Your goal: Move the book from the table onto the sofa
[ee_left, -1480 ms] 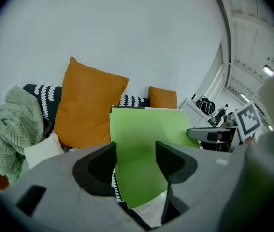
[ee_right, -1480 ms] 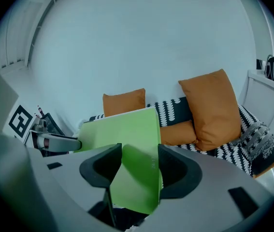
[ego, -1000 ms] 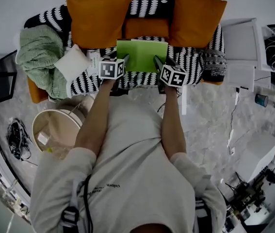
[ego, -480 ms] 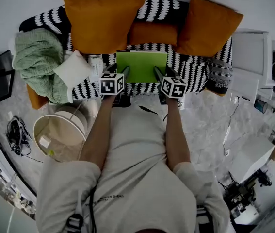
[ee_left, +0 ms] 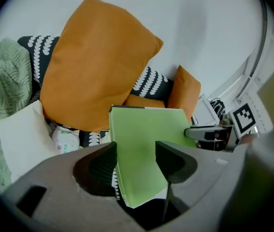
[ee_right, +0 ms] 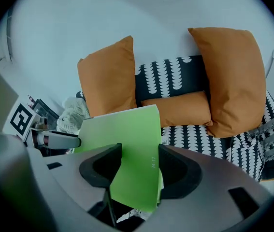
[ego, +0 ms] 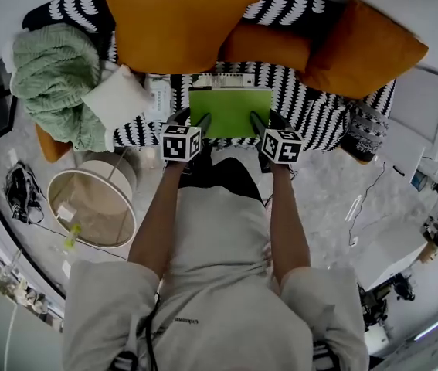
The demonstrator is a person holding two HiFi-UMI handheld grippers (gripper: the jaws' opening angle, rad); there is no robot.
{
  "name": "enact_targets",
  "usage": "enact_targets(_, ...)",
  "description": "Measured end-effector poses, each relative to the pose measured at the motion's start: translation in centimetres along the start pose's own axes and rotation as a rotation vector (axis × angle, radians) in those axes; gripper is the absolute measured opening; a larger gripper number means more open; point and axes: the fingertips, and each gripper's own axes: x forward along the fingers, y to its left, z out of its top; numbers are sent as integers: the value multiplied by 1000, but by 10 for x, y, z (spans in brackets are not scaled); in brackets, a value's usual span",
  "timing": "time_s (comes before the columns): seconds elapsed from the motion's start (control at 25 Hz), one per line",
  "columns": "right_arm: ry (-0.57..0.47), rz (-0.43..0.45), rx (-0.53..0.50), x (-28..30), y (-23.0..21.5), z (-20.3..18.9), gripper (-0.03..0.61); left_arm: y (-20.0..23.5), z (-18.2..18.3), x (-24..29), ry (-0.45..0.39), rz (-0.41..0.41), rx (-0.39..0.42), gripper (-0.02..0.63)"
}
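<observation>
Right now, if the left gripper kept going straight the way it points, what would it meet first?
The green book sits in the left gripper. Straight beyond it lies the black-and-white sofa seat, probably before the orange cushions, though depth is unclear.

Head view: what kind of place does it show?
Probably a living room, perhaps staged in a lab: a patterned sofa with orange cushions, a green blanket, and loose cables at the edges.
</observation>
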Motion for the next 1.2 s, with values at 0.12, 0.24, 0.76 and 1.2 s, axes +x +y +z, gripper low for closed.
enact_targets(0.12,22,2,11,22,-12,-5,206,10,-1,22,31,-6,17,253)
enact_targets(0.24,31,12,22,44,-23,-10,206,20,-4,42,47,-9,8,253)
enact_targets(0.76,73,41,-53,135,-40,-44,206,83,-30,114,79,5,-18,253)
enact_targets(1.2,104,28,-83,160,-61,-63,206,95,-41,153,72,13,-30,253)
